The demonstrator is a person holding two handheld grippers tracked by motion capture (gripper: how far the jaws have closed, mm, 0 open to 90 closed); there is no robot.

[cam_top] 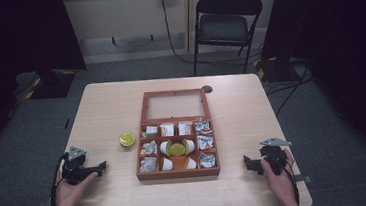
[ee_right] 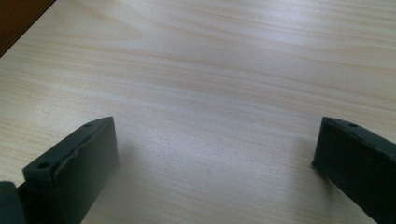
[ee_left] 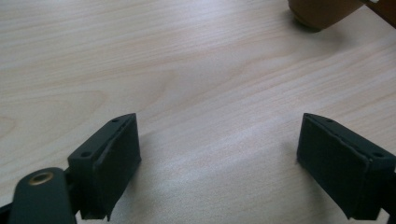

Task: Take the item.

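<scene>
step: idle start, nothing held | left gripper (cam_top: 101,165) jaws apart, left of box (cam_top: 178,174) | right gripper (cam_top: 247,160) jaws apart, right | next: likely reach lime (cam_top: 126,139), left of box

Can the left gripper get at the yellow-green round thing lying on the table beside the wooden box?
Probably yes: the left gripper has its jaws open, and bare table lies between it and the yellow-green round thing, left of the wooden box.
</scene>
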